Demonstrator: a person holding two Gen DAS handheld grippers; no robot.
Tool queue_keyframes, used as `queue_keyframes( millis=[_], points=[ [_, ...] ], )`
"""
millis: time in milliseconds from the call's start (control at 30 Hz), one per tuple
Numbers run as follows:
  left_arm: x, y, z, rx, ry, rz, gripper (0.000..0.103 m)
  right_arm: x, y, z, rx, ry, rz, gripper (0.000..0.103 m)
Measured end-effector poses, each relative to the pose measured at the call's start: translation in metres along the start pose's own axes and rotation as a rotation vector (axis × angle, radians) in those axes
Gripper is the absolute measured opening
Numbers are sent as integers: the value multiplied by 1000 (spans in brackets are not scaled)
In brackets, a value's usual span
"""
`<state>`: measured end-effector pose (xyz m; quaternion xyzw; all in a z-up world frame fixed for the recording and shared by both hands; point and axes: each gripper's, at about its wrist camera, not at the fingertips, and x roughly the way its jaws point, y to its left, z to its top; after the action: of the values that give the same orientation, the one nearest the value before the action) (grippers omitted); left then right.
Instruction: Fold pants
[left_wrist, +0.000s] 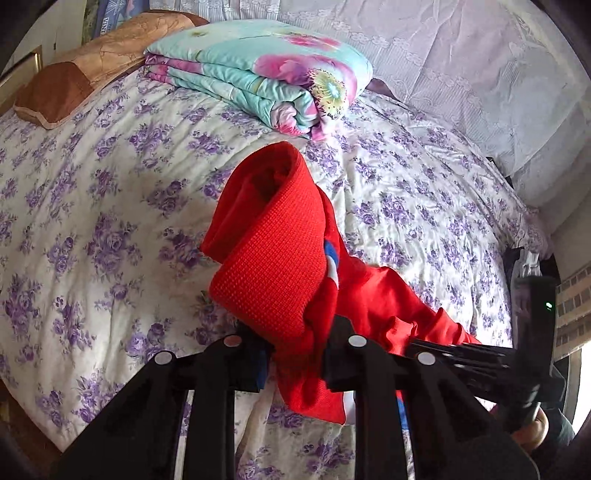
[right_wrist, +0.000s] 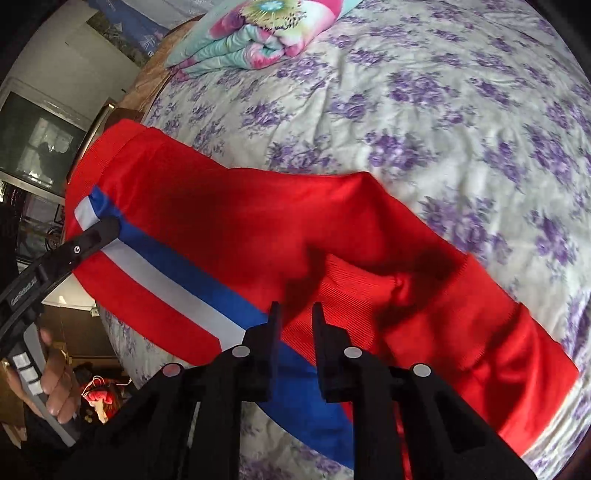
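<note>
Black left gripper (left_wrist: 295, 363) with silver screws; right gripper (right_wrist: 295, 354) identical.

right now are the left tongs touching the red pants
Touching: the left wrist view shows the left tongs pinched shut on the red pants, fabric bunched between them.

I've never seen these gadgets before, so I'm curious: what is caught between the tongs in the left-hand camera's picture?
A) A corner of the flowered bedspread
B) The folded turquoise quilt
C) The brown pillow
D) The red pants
D: in the left wrist view the left tongs are pinched on a lifted bunch of the red pants, while the quilt and pillow lie untouched further up the bed.
</note>
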<state>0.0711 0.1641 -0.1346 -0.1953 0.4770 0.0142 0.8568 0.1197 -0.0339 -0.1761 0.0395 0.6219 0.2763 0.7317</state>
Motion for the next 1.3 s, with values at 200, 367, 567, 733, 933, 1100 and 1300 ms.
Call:
queue_keyframes(
  millis=[200, 367, 567, 733, 933, 1100, 1300],
  points=[
    [2, 1, 0, -9, -2, 5, 19, 42, 8, 10, -18, 72, -35, 15],
    [7, -7, -4, 13, 8, 26, 18, 48, 7, 16, -15, 104, -24, 13],
    [-12, -37, -6, 130, -40, 26, 17, -55, -36, 13, 77, -68, 13, 17],
    [-27, -100, -22, 351, -78, 8, 17, -125, -100, -31, 216, -153, -69, 18],
    [-15, -187, -70, 593, 2, -143, 17, -166, -173, -117, 442, -210, -132, 18],
    [76, -237, -126, 716, 259, -156, 27, -143, -204, -164, 571, -167, -121, 18],
    [62, -246, -145, 737, 322, -238, 66, -130, -201, -171, 564, -152, -111, 18]
  ],
)
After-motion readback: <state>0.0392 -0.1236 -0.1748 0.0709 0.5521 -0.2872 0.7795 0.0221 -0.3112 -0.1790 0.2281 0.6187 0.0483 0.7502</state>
